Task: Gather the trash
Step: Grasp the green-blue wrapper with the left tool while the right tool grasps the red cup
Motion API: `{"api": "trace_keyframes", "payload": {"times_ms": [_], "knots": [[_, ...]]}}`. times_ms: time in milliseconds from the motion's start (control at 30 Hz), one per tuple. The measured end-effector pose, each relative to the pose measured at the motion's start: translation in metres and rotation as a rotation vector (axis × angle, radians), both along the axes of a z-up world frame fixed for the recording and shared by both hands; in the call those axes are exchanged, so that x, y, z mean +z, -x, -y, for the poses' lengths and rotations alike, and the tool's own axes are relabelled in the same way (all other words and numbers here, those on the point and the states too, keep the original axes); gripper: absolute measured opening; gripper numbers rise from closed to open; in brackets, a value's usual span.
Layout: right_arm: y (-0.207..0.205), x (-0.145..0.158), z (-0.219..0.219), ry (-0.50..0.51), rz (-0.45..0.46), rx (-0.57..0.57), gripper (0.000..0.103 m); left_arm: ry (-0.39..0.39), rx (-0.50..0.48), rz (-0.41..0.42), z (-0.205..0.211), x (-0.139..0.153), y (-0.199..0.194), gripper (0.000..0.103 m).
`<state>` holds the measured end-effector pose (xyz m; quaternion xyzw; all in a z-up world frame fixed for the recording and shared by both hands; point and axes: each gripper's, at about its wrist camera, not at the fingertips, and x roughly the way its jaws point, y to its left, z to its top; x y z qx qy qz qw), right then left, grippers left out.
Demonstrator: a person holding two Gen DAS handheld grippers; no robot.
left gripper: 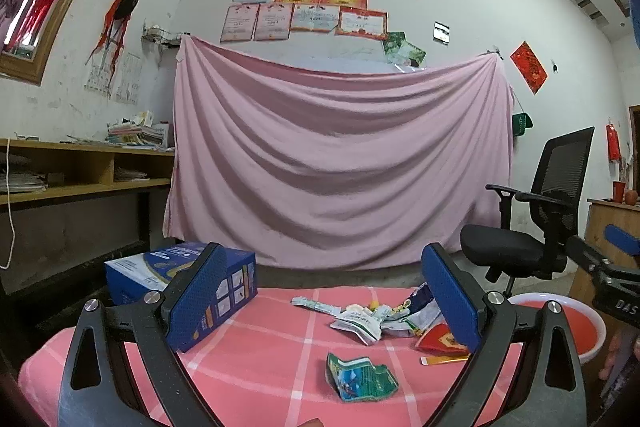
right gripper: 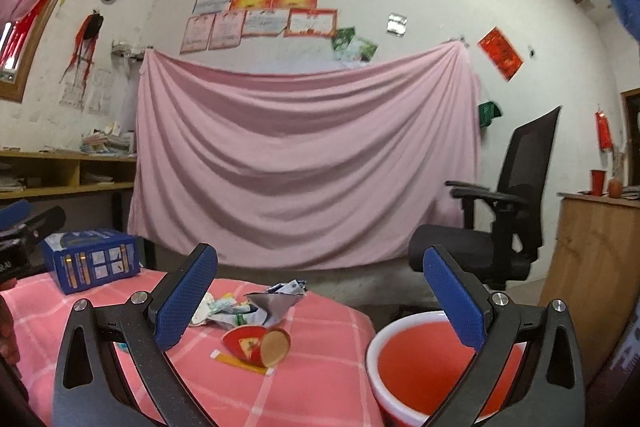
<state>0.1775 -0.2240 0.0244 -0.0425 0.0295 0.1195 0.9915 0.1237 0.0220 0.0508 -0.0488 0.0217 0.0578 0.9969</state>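
Pink checked cloth (left gripper: pixel 280 367); green wrapper (left gripper: pixel 360 379) lengthwise left-right.

**Handheld grippers, pair**

Left gripper (left gripper: pixel 324 303): two black plastic arms with teardrop cut-outs, silver round screws at the pivots, finely speckled finish. Fingers (left gripper: pixel 198 301) faced with blue textured pads. Right gripper (right gripper: pixel 320 301): same build, same blue pads (right gripper: pixel 186 301), same silver screws. In the left view its black body carries white lettering, partly legible as "DAS".
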Motion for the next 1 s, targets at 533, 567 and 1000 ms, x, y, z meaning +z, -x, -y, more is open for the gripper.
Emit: {"api": "trace_keyframes", "payload": {"times_ms": [533,567,1000], "knots": [[-0.106,-0.05,-0.029,0.112,-0.463,0.172,0.103,0.096,-0.105,-0.473,0.003,-0.055,-0.083,0.095],[-0.111,-0.052,-0.034,0.13,-0.486,0.189,0.103,0.111,-0.125,-0.506,0.002,-0.059,-0.086,0.095],[-0.146,-0.081,-0.054,0.223,-0.718,0.295,0.103,0.073,-0.223,-0.743,0.023,-0.086,-0.117,0.071]]}}
